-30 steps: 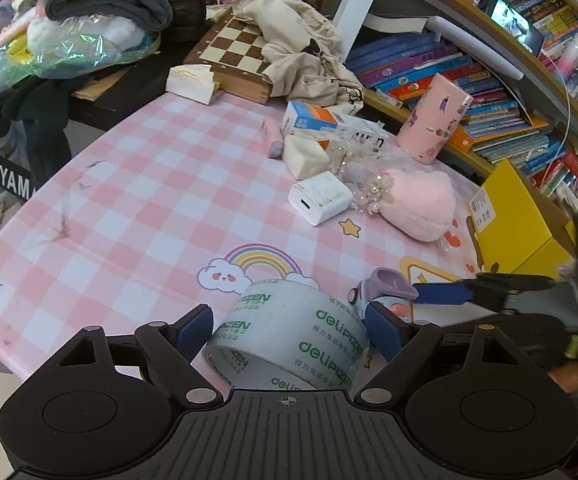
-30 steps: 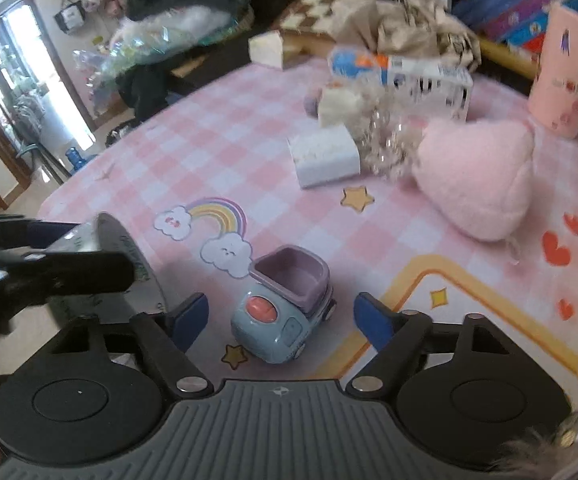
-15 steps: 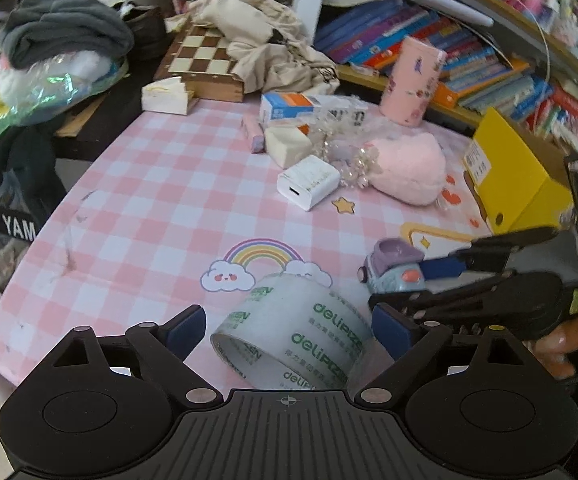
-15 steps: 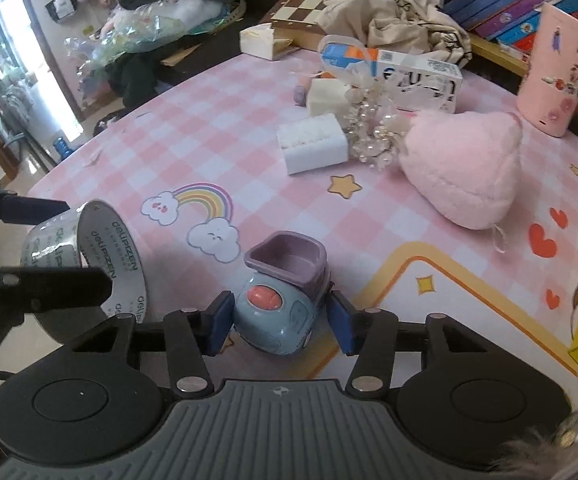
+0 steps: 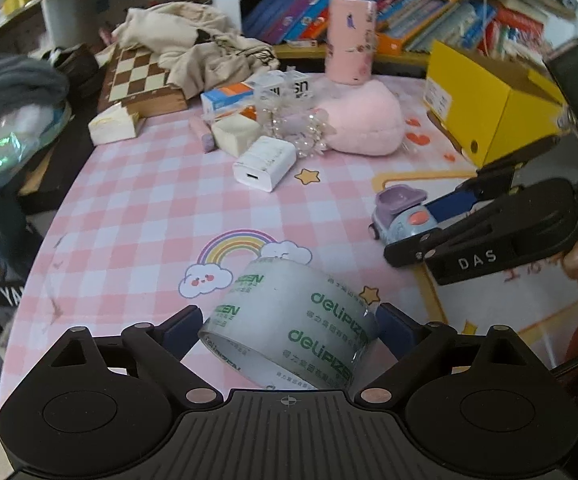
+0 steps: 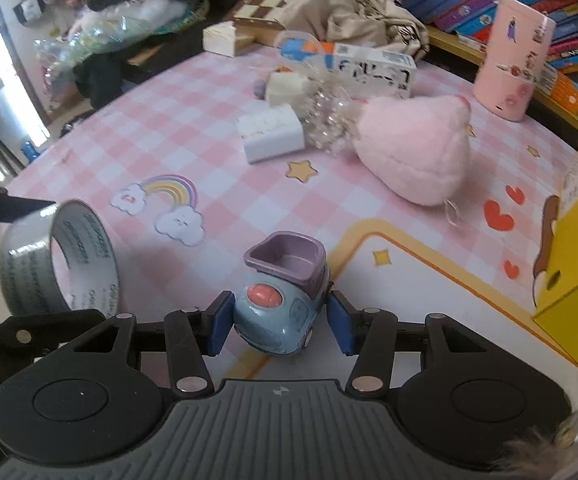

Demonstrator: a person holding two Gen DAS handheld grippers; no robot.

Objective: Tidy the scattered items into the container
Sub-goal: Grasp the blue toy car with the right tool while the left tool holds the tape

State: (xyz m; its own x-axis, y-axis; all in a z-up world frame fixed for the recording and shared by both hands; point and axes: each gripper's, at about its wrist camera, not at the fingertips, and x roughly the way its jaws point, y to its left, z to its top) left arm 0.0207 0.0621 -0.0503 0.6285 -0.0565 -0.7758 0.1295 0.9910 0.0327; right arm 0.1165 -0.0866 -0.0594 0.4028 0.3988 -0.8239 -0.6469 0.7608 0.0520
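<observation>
Our right gripper (image 6: 280,326) has closed in from a wide stance a second ago, and its blue pads (image 6: 220,323) now sit against both flanks of the toy car (image 6: 279,312), which stands at the near edge of the table (image 5: 129,216) on the white panel of the cloth. We read that as a grip taken, so the car looks ready to lift.

Our left gripper (image 5: 289,328) is a different story. Its jaws are opening, and the tape roll (image 5: 293,320) lies tilted between them near the rainbow print (image 5: 233,246). The left pad (image 5: 181,330) stands clear of the roll. The right one is just beside its rim, and the fisheye blur there leaves us unsure whether it touches. Compared with a second ago the view has rolled and the roll sits more square between the fingers, so we judge that we are lining up a wider bite, not holding it yet.

The yellow box (image 5: 489,104) at the far right is probably the container. The charger (image 5: 265,162), the pink plush (image 5: 365,120), the bead string (image 5: 301,132) and the carton (image 5: 229,96) are all on the table, well apart from both grippers.
</observation>
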